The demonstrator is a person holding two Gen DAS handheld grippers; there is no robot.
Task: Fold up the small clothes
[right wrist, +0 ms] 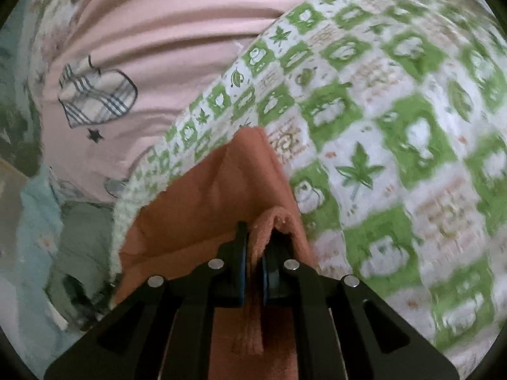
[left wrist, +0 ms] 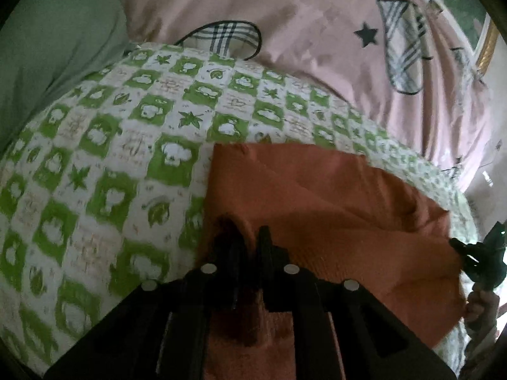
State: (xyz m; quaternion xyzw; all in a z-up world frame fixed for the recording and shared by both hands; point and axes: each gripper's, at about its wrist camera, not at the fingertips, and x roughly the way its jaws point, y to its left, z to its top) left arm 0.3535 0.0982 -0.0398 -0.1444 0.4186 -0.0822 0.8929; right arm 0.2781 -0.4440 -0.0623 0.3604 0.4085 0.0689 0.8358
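On top of a green-and-white checked quilt (left wrist: 133,145) lies the orange garment (left wrist: 332,209), spread partly flat over the right part of the quilt as the left wrist camera sees it. The left gripper (left wrist: 248,237) has its two black fingers pressed together on a fold of this cloth — the orange fabric goes between them and comes back toward the camera. At the right edge of the same view the right gripper (left wrist: 465,253) touches the far corner of the garment, and a hand (left wrist: 481,307) shows just under it.

From the right wrist camera, the right gripper (right wrist: 255,234) is pinching a ridge of the orange garment (right wrist: 202,196); the cloth is squeezed between the blue-edged pads (right wrist: 243,259) and hangs down behind them as a narrow strip. The garment rises to a point in front of the fingers and lies over the checked quilt (right wrist: 396,133), whose leaf and flower squares fill the right side.

Behind the quilt is a pink sheet (left wrist: 301,25) with plaid shapes and a small dark star — it appears in both views (right wrist: 164,31). A plain pale green fabric (left wrist: 54,50) lies beside the quilt at the upper left of the left camera. Both pictures are a little blurred.
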